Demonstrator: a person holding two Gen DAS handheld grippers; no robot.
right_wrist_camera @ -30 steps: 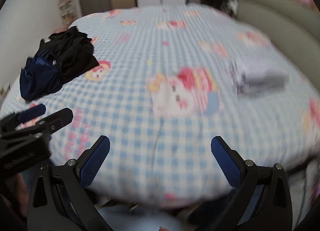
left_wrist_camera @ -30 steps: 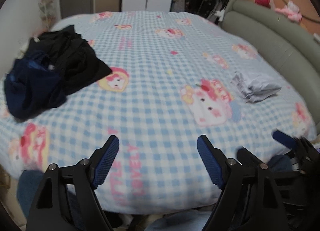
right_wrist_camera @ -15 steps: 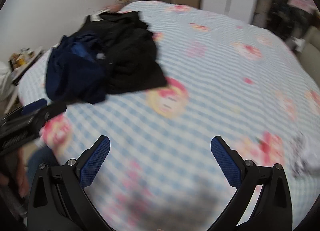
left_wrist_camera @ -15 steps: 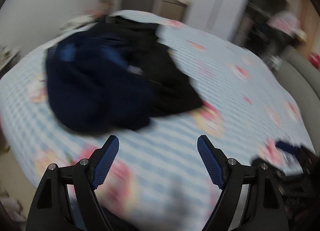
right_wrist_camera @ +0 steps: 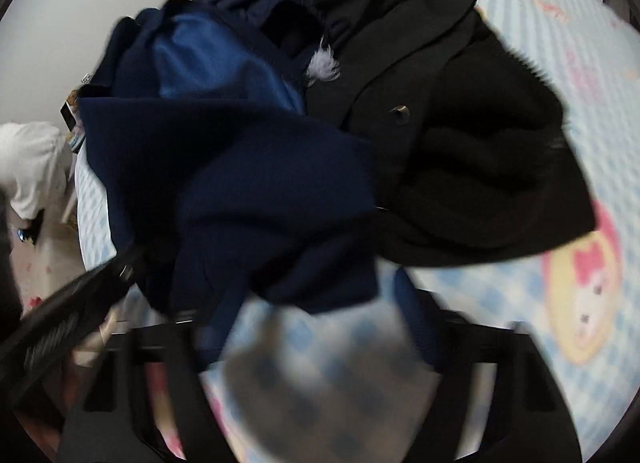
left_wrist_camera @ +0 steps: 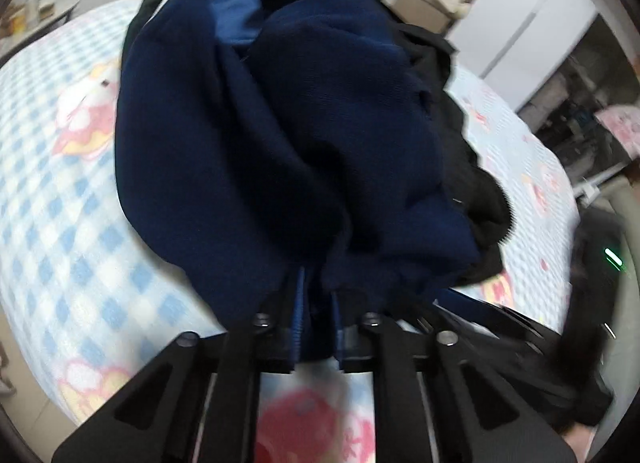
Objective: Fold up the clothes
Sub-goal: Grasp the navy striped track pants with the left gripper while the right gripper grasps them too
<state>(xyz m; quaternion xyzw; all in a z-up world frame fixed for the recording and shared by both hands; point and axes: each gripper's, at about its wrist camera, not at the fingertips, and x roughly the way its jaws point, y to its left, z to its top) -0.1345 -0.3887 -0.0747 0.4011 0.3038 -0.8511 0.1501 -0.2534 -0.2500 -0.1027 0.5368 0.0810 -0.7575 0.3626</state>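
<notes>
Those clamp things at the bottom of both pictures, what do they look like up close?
Each is a black plastic frame with triangular cut-outs and small silver screws. The left gripper carries two narrow fingers faced with ribbed blue pads. The right gripper is built the same, though blurred, with a blue pad just visible. A small green light glows on its body in the left view.

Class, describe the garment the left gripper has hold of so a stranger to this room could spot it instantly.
Find the bed with the blue-checked cartoon blanket; a dark heap of clothes sits near its edge. The left gripper pinches the navy garment, which shows a shiny blue lining, unlike the black buttoned coat beside it.
</notes>
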